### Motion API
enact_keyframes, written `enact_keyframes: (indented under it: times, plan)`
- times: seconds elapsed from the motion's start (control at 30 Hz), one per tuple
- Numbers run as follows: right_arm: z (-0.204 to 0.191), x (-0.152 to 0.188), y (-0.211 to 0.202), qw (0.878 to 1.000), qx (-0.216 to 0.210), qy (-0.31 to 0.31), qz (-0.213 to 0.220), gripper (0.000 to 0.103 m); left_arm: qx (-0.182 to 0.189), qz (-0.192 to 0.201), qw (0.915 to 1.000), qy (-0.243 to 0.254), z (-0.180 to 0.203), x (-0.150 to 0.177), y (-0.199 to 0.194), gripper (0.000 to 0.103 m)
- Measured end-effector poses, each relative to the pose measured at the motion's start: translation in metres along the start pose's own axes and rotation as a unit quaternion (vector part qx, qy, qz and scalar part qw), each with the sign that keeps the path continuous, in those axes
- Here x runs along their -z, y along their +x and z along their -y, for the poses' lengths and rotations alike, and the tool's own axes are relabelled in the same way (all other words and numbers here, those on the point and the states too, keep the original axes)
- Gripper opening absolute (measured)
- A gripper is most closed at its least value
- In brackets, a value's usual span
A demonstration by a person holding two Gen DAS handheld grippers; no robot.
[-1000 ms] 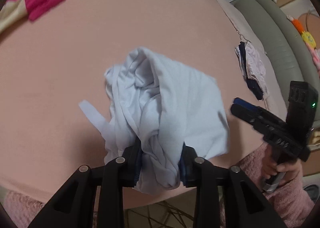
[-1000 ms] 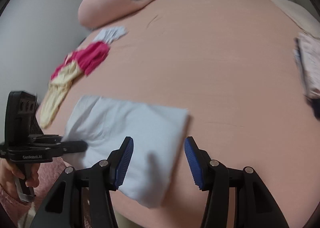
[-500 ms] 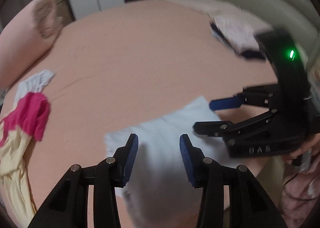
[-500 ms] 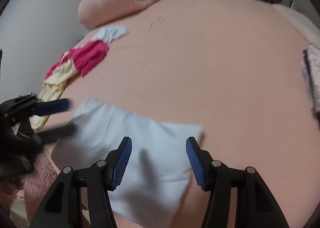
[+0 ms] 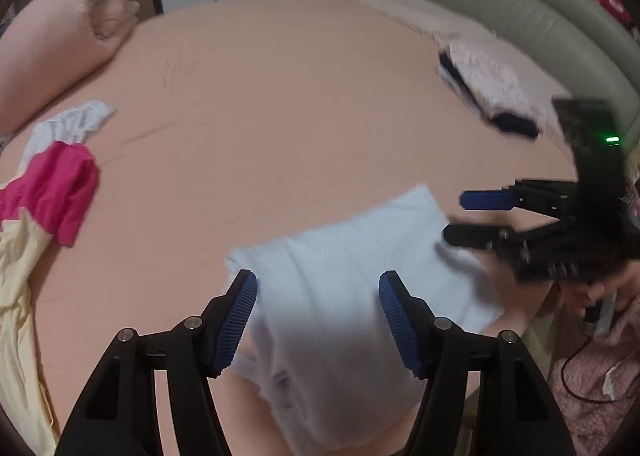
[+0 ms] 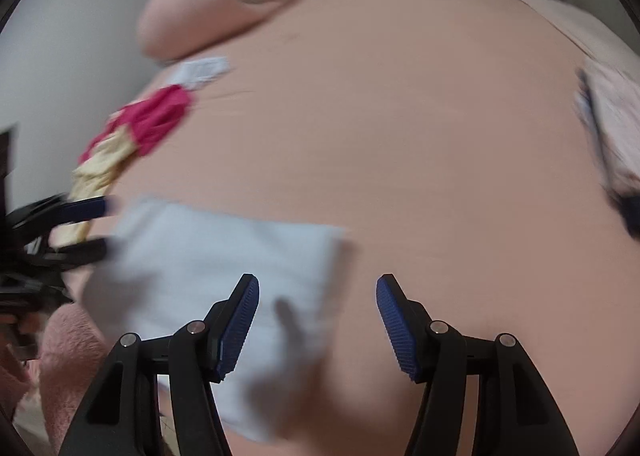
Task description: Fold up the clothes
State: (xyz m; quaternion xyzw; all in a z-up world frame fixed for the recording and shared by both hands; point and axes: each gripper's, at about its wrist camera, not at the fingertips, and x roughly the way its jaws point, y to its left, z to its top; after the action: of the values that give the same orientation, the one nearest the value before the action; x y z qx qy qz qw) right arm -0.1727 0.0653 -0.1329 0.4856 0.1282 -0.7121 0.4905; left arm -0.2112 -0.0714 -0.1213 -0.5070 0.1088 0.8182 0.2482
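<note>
the pale blue garment point(image 5: 344, 296) lies folded flat near the front edge of the peach bed point(image 5: 280, 116). left wrist view: a second ago it was a bunched wad clamped between the left gripper's pads; the left gripper point(image 5: 318, 316) has just been opening, and its jaws are apart above the cloth, pressing nothing. the garment is a rough rectangle, lower end hanging over the bed edge. the right gripper point(image 5: 456, 216) hovers at its right corner. right wrist view, blurred: the garment reaches from the left gripper point(image 6: 104, 224) at far left to under the right gripper point(image 6: 318, 320), whose jaws have been opening and are apart, the left pad over the cloth, the right over bare sheet.
</note>
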Motion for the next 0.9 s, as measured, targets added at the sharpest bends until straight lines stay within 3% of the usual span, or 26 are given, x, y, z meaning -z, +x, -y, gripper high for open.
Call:
enact_keyframes:
  times: [0.07,0.1,0.13,0.17,0.2,0.3,0.37,0.43,0.47,0.53,0.6,0.67,0.73,0.77,0.9]
  plan:
    - [-0.019,0.01,0.021,0.998,0.016,-0.054,-0.04,0.061,-0.028,-0.058,0.9976,0.025,0.005,0.01,0.025,0.065]
    - [-0.021,0.018,0.034,0.993,0.048,-0.079,-0.067,0.061,-0.01,-0.055,0.9982,0.022,0.0,0.017,0.022,0.065]
    - [-0.013,0.026,0.039,0.992,0.054,-0.089,-0.076,0.062,-0.004,-0.049,0.9988,0.004,-0.009,0.022,0.014,0.065]
    - [0.0,0.03,0.032,0.995,0.029,-0.079,-0.058,0.062,0.003,-0.044,0.9989,-0.014,-0.017,0.026,0.006,0.067]
    - [0.016,0.032,0.022,0.996,0.036,-0.06,-0.056,0.063,0.009,-0.039,0.9987,-0.032,-0.025,0.031,-0.001,0.067]
    - [0.053,0.029,0.001,0.994,0.091,-0.004,-0.067,0.063,0.037,-0.018,0.9947,-0.094,-0.045,0.039,-0.02,0.066]
    - [0.063,0.025,-0.007,0.997,0.032,0.046,-0.059,0.064,0.077,-0.004,0.9854,-0.151,-0.05,0.037,-0.02,0.066]
    - [0.068,0.023,-0.011,0.993,-0.042,0.098,-0.049,0.064,0.124,0.003,0.9691,-0.213,-0.054,0.036,-0.012,0.066]
    - [0.067,0.024,-0.006,0.991,-0.051,0.113,-0.054,0.064,0.142,-0.001,0.9605,-0.24,-0.058,0.039,-0.006,0.066]
    - [0.063,0.025,0.007,0.987,-0.064,0.129,-0.066,0.064,0.145,-0.012,0.9511,-0.272,-0.064,0.049,0.001,0.066]
    - [0.051,0.029,0.025,0.988,-0.051,0.127,-0.078,0.064,0.149,-0.022,0.9403,-0.305,-0.07,0.059,0.009,0.066]
    - [0.043,0.032,0.03,0.989,-0.045,0.123,-0.064,0.068,0.179,-0.028,0.9241,-0.337,-0.078,0.066,0.017,0.066]
    - [0.045,0.038,0.027,0.989,-0.054,0.126,-0.062,0.071,0.191,-0.053,0.9182,-0.343,-0.074,0.073,0.031,0.068]
    - [0.045,0.037,0.019,0.989,-0.056,0.123,-0.065,0.071,0.186,-0.064,0.92,-0.339,-0.07,0.077,0.038,0.073]
    - [0.034,0.038,0.017,0.987,-0.097,0.098,-0.081,0.068,0.2,-0.042,0.918,-0.34,-0.061,0.079,0.042,0.076]
